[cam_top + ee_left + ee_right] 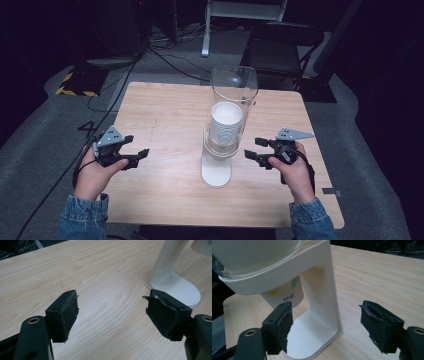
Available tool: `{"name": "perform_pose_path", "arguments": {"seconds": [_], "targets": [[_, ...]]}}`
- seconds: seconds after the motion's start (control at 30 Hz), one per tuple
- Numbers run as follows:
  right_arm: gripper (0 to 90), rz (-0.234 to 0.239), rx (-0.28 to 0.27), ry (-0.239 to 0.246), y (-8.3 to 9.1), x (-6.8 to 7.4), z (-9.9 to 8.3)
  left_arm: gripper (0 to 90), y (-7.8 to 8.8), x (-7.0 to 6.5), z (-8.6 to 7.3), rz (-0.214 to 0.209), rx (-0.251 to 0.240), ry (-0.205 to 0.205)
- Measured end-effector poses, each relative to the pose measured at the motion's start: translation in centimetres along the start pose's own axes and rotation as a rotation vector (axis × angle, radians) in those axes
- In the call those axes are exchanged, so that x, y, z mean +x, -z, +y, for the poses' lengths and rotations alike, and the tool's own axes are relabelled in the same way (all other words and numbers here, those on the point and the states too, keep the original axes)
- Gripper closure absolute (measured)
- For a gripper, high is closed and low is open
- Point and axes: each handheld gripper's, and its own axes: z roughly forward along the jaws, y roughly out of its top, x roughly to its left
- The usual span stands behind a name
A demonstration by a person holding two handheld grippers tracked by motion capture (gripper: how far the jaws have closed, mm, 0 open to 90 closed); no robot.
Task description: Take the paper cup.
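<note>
A cup dispenser stands mid-table: a clear tube [234, 90] holding a stack of white paper cups [226, 122], set in a white stand [216, 170] with a flat base. My left gripper [136, 147] hovers open to the left of it, with nothing between its jaws. My right gripper [254, 148] is open just right of the stand, also with nothing in it. In the left gripper view the open gripper [112, 312] faces the stand's base [175, 287]. In the right gripper view the open gripper [327, 325] is close to the stand [322, 290], and the lowest cup [287, 296] pokes out beneath the holder ring.
The wooden table [165, 110] has bare surface on both sides of the dispenser. Beyond the far edge stand a dark folding chair [280, 50] and a white frame leg [206, 30]. Cables [165, 57] run over the grey floor, and a black-and-yellow striped strip [75, 84] lies at the far left.
</note>
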Motion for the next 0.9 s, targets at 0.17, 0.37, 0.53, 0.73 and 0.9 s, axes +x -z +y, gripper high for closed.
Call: {"name": "perform_pose_path", "arguments": {"seconds": [0.17,0.37,0.53,0.73,0.9], "targets": [[25.7,0.039,0.025,0.020,-1.8,1.2,0.0,25.2,-0.1,0.0,0.0,0.001,0.002,-0.001],[23.8,0.092,0.038,0.065,-3.6,2.8,0.2,25.2,-0.2,0.0,-0.1,-0.003,0.004,0.004],[21.7,0.109,0.013,0.093,-5.0,3.8,0.3,25.2,-0.4,0.0,-0.2,-0.009,0.015,-0.001],[23.3,0.120,-0.029,0.103,-6.6,4.6,0.3,24.9,-0.5,0.0,-0.2,-0.008,0.012,0.005],[26.1,0.096,-0.071,0.100,-7.2,4.8,0.3,24.9,-0.5,0.1,-0.3,-0.009,0.014,0.007]]}}
